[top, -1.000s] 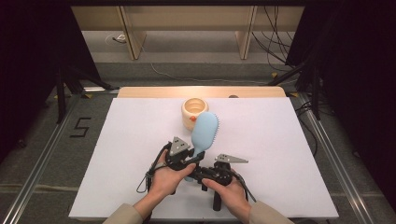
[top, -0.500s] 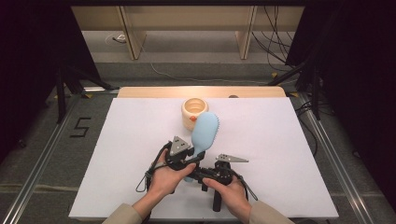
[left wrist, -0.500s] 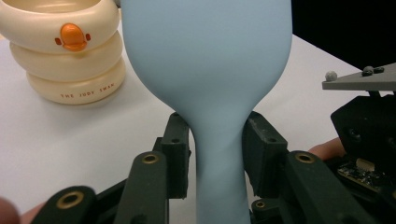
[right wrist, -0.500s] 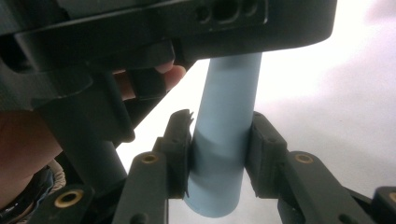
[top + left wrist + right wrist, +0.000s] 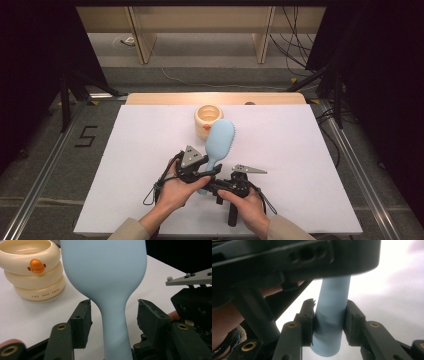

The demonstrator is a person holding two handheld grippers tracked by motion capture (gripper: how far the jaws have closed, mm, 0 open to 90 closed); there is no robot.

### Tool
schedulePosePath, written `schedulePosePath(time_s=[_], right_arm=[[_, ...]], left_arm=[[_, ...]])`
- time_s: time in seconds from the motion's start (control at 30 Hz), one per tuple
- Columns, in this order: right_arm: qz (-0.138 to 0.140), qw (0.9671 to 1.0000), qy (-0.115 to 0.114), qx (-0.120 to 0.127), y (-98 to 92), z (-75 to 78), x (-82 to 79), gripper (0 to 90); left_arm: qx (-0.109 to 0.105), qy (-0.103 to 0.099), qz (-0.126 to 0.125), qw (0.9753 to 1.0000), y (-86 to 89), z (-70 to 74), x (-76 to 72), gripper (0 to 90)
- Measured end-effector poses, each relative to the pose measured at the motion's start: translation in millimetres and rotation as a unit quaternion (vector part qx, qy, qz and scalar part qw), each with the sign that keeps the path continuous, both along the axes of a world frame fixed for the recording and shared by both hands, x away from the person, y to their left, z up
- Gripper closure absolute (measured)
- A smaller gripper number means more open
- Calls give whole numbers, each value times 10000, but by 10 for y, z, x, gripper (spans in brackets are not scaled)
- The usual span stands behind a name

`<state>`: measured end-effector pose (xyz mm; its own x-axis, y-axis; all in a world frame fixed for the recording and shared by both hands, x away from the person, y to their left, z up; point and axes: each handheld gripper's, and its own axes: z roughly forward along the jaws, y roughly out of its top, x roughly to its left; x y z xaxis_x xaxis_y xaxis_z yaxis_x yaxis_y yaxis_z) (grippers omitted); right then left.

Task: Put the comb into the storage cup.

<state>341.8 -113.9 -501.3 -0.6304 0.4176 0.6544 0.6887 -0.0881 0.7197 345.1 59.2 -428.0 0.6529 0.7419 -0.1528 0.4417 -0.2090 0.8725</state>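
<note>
While both hands meet low over the near middle of the white table (image 5: pixel 130 150), the right gripper (image 5: pixel 329 322) is clamped on the handle end of the light blue hairbrush (image 5: pixel 218 142). The left gripper (image 5: pixel 113 315) straddles the brush's neck with its jaws spread, touching neither side, and the brush head points away toward the cream stacked-ring cup (image 5: pixel 208 118) just behind it.

Beyond our left gripper (image 5: pixel 200 172) the hairbrush (image 5: pixel 219 142) extends toward the cup (image 5: pixel 207 119); our right gripper (image 5: pixel 220 187) sits beside it.
</note>
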Motion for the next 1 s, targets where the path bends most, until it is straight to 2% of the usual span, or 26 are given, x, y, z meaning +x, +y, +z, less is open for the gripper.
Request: schedulePosePath(time_s=[0.13,0.3,0.4,0.5,0.57,1.0], right_arm=[[-20,10000,-24,2,-6,3,6,650],[-24,10000,-19,-22,-10,-1,10,651],[-26,10000,-24,-26,-9,-2,10,651],[-32,10000,-32,-34,-10,-1,10,651],[-35,10000,-33,-33,-10,-1,11,651],[-15,10000,8,-54,-10,-4,9,651]], left_arm=[[66,-7,-53,10000,22,60,-29,341],[299,-13,-156,9994,47,150,-69,192],[368,-83,-196,9991,57,198,-90,147],[399,-155,-212,9989,66,237,-98,58],[333,-174,-238,9990,79,262,-98,13],[253,-355,-267,9987,160,370,-49,0]])
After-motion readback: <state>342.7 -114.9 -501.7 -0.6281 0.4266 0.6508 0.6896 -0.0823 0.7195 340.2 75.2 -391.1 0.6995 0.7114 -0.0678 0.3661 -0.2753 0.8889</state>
